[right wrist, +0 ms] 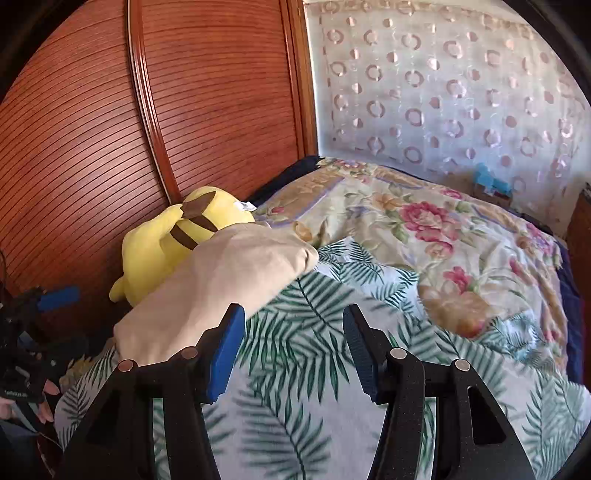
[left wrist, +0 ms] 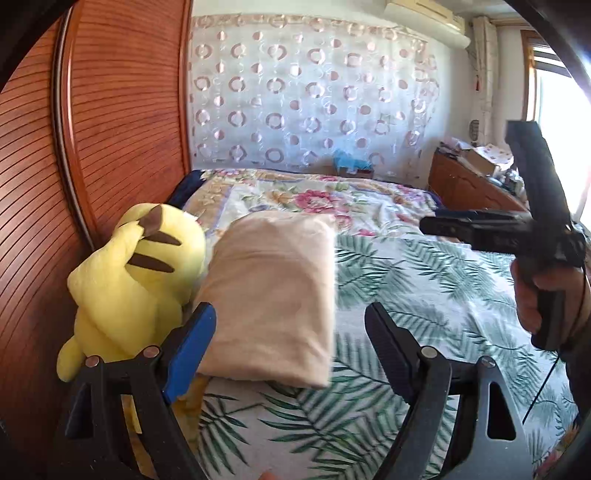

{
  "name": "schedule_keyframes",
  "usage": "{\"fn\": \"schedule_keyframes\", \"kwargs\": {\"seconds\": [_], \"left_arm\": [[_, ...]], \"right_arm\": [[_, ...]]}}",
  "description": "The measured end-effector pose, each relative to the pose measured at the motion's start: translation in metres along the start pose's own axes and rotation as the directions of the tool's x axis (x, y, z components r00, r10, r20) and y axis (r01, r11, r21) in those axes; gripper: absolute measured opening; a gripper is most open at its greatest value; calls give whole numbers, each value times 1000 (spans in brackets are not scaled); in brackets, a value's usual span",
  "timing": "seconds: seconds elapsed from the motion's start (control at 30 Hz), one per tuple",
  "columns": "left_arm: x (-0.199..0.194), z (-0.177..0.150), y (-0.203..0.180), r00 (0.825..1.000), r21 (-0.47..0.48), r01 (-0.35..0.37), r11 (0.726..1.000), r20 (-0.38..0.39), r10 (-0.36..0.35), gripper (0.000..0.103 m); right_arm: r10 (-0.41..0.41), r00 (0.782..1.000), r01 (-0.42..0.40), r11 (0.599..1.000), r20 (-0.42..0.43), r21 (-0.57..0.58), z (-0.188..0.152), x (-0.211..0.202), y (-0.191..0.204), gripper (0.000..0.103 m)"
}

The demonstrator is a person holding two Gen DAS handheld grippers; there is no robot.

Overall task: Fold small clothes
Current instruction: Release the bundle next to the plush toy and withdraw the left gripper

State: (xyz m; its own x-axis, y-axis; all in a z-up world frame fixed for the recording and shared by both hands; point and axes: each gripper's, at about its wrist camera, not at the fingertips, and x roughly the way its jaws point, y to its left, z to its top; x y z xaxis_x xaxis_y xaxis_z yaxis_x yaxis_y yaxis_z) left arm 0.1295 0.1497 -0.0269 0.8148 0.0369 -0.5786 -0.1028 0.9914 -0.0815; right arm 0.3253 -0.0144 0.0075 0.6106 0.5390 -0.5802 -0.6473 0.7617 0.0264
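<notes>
**Folded beige garment on the bed, both claws open**

Surface: a bed under two overlapping covers. Nearer sheet white with a green palm-frond print; farther quilt cream with pink and orange flowers, lightly rumpled. A dark blue edge shows along the far side of the mattress.

Room: tall reddish-brown wooden panels with fine horizontal ribbing stand at the left side of the bed. The far wall is hung with a sheer white curtain patterned in pinkish rings and dots. An air-conditioning unit sits high on the wall. A wooden cabinet with cluttered items on top stands by a bright window at the right.

Soft toy: a yellow plush with brown stripes, matte fleece, rounded, lying against the wooden panels.

Task item: the beige garment, soft, smooth cloth, folded into a thick rectangle with rounded corners. It lies on the palm-print sheet, its left edge leaning against the plush.

Left claw: jaws wide apart, nothing gripped; the garment lies beyond the blue-padded finger.

Right claw: jaws apart, empty, over the palm print just right of the garment. A hand holds its grip.
</notes>
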Motion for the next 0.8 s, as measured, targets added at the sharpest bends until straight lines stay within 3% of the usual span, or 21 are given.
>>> {"fn": "schedule_keyframes", "kwargs": {"seconds": [0.23,0.37,0.57,0.8], "left_arm": [[-23,-8,-36,998,26,52,998,26,-53,83],[-35,-13,-59,996,44,80,996,35,-81,83],[-53,-20,-97,994,97,98,990,48,-103,83],[-82,-18,-125,989,117,98,988,97,-109,83]], "right_arm": [[-81,994,78,995,67,56,-53,-86,4,58],[-146,985,136,986,92,100,-83,-133,11,67],[-242,959,218,963,148,160,-126,-204,29,84],[-359,913,311,920,194,239,-158,-273,54,84]]}}
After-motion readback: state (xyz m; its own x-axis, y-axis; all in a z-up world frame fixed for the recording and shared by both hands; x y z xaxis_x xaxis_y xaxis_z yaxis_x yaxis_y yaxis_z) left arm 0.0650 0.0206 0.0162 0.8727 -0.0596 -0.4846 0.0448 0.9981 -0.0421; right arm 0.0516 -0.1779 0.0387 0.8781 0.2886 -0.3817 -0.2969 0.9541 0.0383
